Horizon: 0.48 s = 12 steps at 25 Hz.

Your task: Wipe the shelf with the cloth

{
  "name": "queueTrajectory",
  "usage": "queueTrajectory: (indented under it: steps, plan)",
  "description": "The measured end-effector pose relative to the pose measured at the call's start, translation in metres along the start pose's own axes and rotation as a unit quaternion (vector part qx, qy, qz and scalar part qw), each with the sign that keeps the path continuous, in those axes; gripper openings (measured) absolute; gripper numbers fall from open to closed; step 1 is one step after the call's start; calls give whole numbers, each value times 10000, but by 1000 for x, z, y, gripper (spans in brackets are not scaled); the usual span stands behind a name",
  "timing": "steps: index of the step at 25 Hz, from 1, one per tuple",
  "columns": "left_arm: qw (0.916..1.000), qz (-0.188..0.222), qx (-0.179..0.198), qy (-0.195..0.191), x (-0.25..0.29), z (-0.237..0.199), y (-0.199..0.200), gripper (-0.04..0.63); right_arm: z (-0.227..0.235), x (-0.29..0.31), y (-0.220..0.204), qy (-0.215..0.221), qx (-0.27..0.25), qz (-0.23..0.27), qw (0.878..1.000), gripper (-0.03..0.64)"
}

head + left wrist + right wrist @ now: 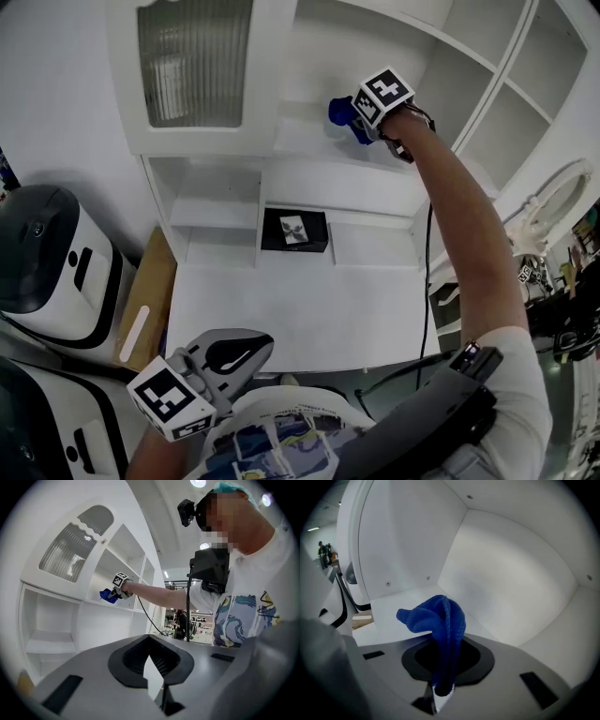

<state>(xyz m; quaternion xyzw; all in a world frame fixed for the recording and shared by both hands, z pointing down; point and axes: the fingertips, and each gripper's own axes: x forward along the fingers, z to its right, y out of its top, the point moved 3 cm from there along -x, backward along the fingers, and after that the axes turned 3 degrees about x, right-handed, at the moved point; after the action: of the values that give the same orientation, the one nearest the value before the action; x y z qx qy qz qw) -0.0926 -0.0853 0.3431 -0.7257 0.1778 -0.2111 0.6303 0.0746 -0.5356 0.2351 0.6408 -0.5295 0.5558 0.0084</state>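
Held the left tool [258, 347] low, close to the body, jaws pressed together with nothing between them; probably parked there because wiping takes one arm only. Saw a black box [294, 230] ahead of that tool in a lower bay, below the right tool and well apart from the work. Had the right tool [364, 120] up inside the upper bay, jaws clamped tight on the cloth [440, 620]. Gripped it by a bunched fold, loose end flopped forward past the tips, presumably so that fabric rather than jaws would meet the board first. Pointed the tips toward the back corner, with the shelf [384, 606] just under and ahead of them. Could not tell whether cloth and shelf touched. Judged most of the board yet to be covered.
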Motion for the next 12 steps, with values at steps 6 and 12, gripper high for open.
queueTrajectory:
  steps: [6,12]
  plan:
    - [9997,-6,-29,235,-20,2,-3,12,-59,11,35,545,-218,182,9981,66]
    - [9988,13,-95,479,-36,0,-6,12,-101,20,61,934,-395,218,9946,66]
